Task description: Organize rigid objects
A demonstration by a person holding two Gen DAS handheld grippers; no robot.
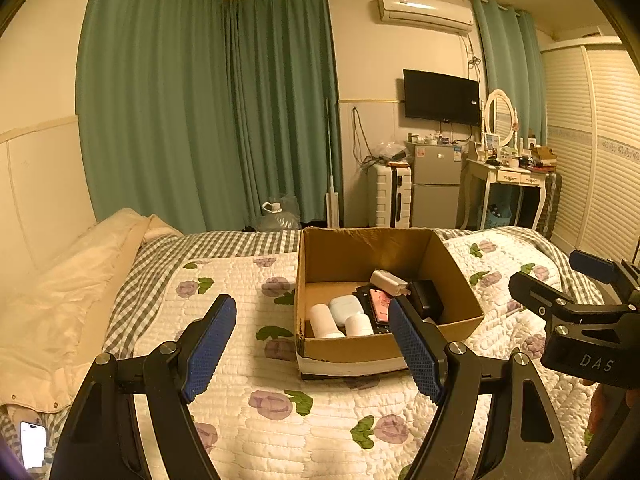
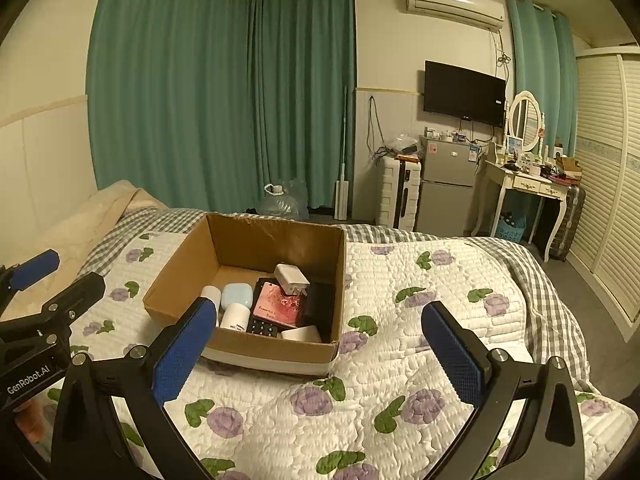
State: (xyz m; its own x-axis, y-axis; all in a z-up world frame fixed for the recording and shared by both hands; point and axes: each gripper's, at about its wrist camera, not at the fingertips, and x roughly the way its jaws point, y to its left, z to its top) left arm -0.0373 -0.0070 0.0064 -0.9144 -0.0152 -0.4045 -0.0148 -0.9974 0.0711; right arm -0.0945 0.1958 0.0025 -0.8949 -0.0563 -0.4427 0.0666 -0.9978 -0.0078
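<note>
While both grippers hover spread and empty, the cardboard box (image 1: 384, 344) of small items sits on the bed: ahead-right of the left gripper (image 1: 312, 348), ahead-left of the right gripper (image 2: 320, 348), roughly equidistant.

You have one cardboard box (image 2: 280, 354) holding two white bottles (image 2: 235, 317), one blue case (image 2: 237, 295), one charger (image 2: 291, 275), one pink phone (image 2: 276, 304), one calculator (image 2: 264, 328).

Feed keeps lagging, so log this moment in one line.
left hand-held gripper: open, empty | right hand-held gripper: open, empty | cardboard box: on quilt, holds small items
</note>
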